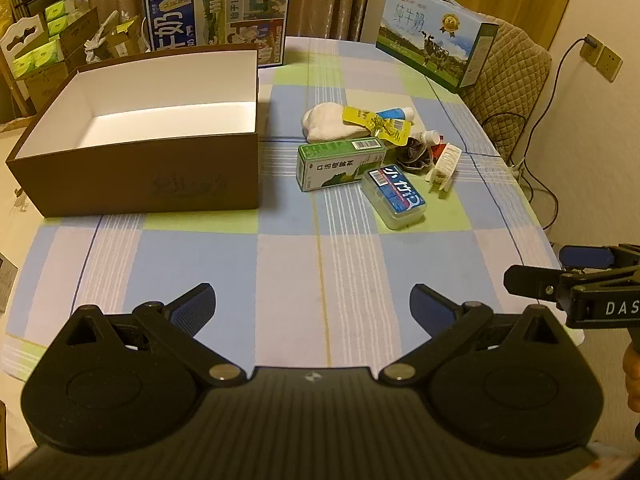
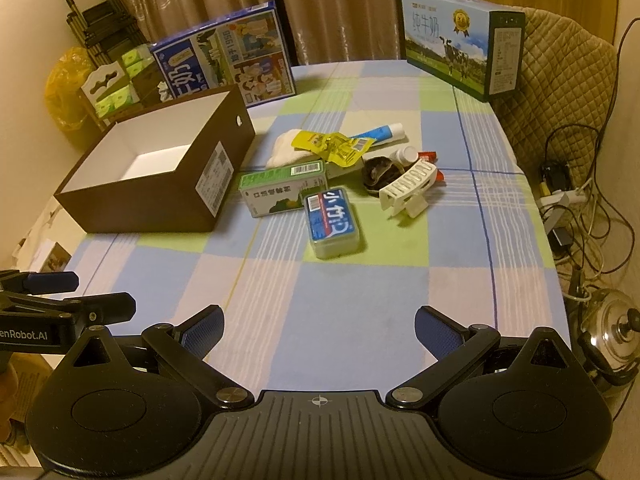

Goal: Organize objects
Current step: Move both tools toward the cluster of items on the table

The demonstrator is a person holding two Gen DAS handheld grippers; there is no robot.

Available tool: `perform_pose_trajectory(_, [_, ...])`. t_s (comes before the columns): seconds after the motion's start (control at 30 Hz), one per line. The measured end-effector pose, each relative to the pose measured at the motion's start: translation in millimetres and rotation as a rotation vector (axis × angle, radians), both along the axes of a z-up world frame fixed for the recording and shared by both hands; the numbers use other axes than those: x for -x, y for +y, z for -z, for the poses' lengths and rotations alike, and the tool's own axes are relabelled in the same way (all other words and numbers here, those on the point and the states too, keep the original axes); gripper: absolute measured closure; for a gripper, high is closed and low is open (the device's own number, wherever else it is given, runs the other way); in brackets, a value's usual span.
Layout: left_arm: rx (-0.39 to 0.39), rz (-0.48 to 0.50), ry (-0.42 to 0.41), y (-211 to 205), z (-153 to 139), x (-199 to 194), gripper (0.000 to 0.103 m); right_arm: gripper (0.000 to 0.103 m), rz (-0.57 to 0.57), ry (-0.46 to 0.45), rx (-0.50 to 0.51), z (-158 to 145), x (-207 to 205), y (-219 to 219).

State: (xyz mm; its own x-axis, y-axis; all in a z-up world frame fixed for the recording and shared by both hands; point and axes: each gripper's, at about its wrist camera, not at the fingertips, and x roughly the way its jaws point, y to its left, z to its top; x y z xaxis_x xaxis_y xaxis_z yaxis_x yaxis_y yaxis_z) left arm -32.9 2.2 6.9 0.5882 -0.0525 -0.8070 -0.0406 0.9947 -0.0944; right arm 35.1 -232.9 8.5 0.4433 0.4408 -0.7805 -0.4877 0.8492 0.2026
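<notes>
Both grippers are hovering over the near tabletop (image 2: 320, 300), left gripper (image 1: 314, 308) and right gripper (image 2: 320, 330) with fingers spread, holding nothing. The clear case (image 2: 333, 222) is lying nearest, ahead of the right gripper, long axis running roughly away from it. The brown box (image 2: 160, 176) is sitting left of the case, nothing visible inside.

small white-capped bottle (image 2: 404, 155): mostly hidden behind dark crumpled item (image 2: 378, 174) | right gripper (image 1: 560, 276): cut by frame edge, finger gap unclear there
</notes>
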Motion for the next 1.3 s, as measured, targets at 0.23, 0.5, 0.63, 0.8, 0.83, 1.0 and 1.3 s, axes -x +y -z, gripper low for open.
perform_pose_trajectory(0.23, [-0.002, -0.022, 0.002, 2, 1, 4, 0.001, 0.003, 0.002, 0.0, 0.002, 0, 4, 1])
perform_pose_trajectory(0.5, [-0.001, -0.013, 0.009, 10, 0, 11, 0.001, 0.003, 0.011, 0.001, 0.01, 2, 17, 7])
perform_pose_trajectory(0.63, [0.001, -0.01, 0.013, 14, 0, 13, 0.001, 0.003, 0.017, 0.002, 0.013, 1, 19, 9])
perform_pose_trajectory(0.8, [0.004, 0.003, 0.018, 17, 1, 15, 0.001, 0.003, 0.039, 0.002, 0.017, 2, 23, 9])
perform_pose_trajectory(0.83, [0.005, 0.007, 0.02, 18, 2, 15, 0.001, 0.003, 0.044, 0.002, 0.018, 2, 24, 9])
perform_pose_trajectory(1.0, [0.017, 0.011, 0.031, 22, 6, 15, 0.001, 0.003, 0.064, 0.005, 0.027, 5, 27, 9])
perform_pose_trajectory(1.3, [0.016, 0.004, 0.04, 20, 7, 2, 0.001, 0.003, 0.07, 0.009, 0.033, 7, 16, 7])
